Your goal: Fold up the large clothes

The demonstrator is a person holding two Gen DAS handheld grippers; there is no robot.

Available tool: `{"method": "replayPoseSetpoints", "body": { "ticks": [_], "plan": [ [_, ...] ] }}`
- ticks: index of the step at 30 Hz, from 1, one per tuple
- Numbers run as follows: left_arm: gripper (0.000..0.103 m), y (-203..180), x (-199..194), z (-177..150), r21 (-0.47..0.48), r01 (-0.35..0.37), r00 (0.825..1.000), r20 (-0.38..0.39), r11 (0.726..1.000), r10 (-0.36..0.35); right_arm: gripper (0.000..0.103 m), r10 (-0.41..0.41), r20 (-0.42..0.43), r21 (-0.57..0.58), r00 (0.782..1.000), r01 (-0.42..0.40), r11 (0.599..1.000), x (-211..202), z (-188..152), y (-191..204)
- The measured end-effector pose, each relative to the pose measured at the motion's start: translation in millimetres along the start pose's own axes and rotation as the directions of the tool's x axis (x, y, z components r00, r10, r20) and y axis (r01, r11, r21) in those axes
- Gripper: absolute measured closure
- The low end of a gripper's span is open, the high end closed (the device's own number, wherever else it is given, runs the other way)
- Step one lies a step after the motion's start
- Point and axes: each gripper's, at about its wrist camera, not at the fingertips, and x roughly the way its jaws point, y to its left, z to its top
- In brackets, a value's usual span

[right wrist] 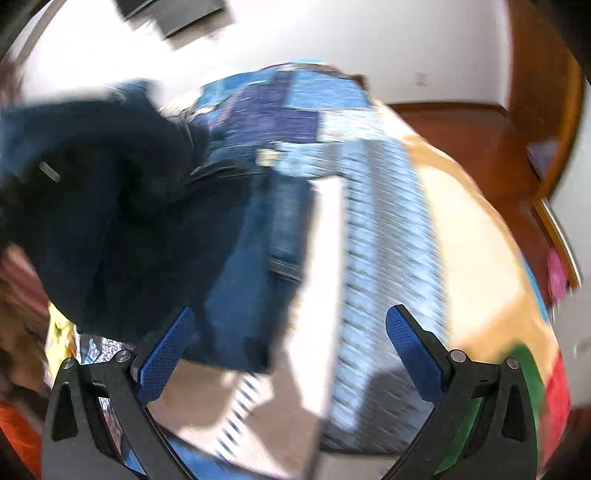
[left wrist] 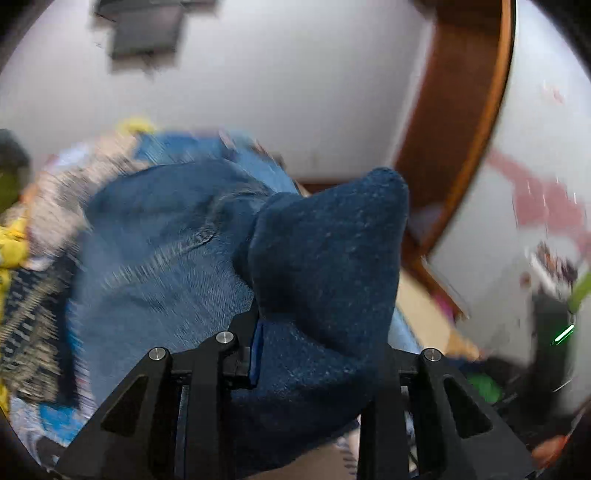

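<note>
A plain white wall (left wrist: 280, 81) fills the back of the room, with a dark, blurred rectangular thing (left wrist: 146, 31) mounted high on it. A brown wooden door frame (left wrist: 476, 122) curves down on the right, and the same wood shows as a door (right wrist: 543, 92) in the right wrist view, above a reddish-brown floor (right wrist: 461, 136). The bed (right wrist: 454, 229) carries a patchwork cover (right wrist: 295, 107) of blue, purple, cream, green and red. Bright light washes out the wall on the left; everything is motion-blurred
</note>
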Motion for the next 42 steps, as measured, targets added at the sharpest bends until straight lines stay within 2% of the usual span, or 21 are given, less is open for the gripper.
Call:
{"method": "replayPoseSetpoints", "body": {
  "ticks": [1,4,8,13,15,18,20,23,25,28,30,32,34,38,40,42],
  "plan": [
    [0.076,-7,16,-11,0.021,0.013,0.998,-0.064,1.0,-0.012,0.0,-0.007,0.002,0.015,1.0,0.007,1.0,-4,-2,-6],
    [0.076,-18,44,-44,0.103,0.023,0.985,-0.174,0.994,-0.004,0.0,-0.046,0.008,0.047,0.999,0.046,0.998,-21,-14,-27],
    [0.075,-17,37,-54,0.144,0.051,0.98,-0.2,0.988,-0.021,0.0,-0.061,0.023,0.067,0.998,0.059,0.996,-33,-15,-35],
    [0.054,-18,19,-50,0.167,0.065,0.963,-0.269,0.984,-0.018,0.0,-0.048,0.059,0.058,0.997,0.045,0.997,-48,-12,-27],
    [0.039,-16,4,-50,0.154,0.078,0.963,-0.267,0.985,-0.035,0.0,-0.025,0.092,0.03,0.995,0.023,0.999,-55,-5,-14],
    [0.03,-12,-22,-47,0.145,0.099,0.969,-0.238,0.984,-0.063,0.0,-0.003,0.133,-0.021,0.991,0.005,1.0,-61,3,3],
    [0.028,-5,-41,-50,0.143,0.106,0.976,-0.206,0.984,-0.075,0.0,0.024,0.158,-0.054,0.987,-0.016,0.998,-63,9,16],
    [0.016,13,-58,-48,0.136,0.018,0.989,-0.15,0.991,0.003,0.0,0.048,0.163,-0.093,0.986,-0.033,0.995,-53,17,33],
    [0.015,29,-63,-49,0.13,-0.039,0.991,-0.12,0.991,0.055,0.0,0.041,0.145,-0.103,0.989,-0.026,0.994,-37,18,41],
    [0.012,56,-61,-54,0.126,-0.149,0.98,-0.111,0.981,0.164,0.0,0.043,0.087,-0.096,0.995,-0.035,0.995,-14,9,42],
    [0.012,76,-54,-61,0.12,-0.221,0.961,-0.145,0.968,0.237,0.0,0.029,0.018,-0.072,0.999,-0.027,0.997,9,-2,36],
    [0.011,93,-47,-73,0.108,-0.25,0.945,-0.188,0.962,0.267,0.0,0.007,-0.048,-0.053,0.999,-0.01,0.999,26,-13,27],
    [0.005,103,-41,-84,0.077,-0.228,0.945,-0.222,0.971,0.24,0.0,0.034,-0.105,-0.018,0.994,-0.036,0.999,41,-22,14],
    [0.005,122,-43,-95,-0.033,-0.159,0.958,-0.247,0.987,0.146,0.0,0.13,-0.163,0.078,0.978,-0.119,0.99,48,-27,-9],
    [0.005,124,-44,-95,-0.061,-0.146,0.956,-0.265,0.987,0.125,0.0,0.113,-0.171,0.056,0.979,-0.105,0.993,44,-24,-8],
    [0.005,126,-45,-91,-0.059,-0.155,0.954,-0.269,0.986,0.134,0.0,0.086,-0.161,0.007,0.983,-0.086,0.996,36,-20,-1]
  ]
}}
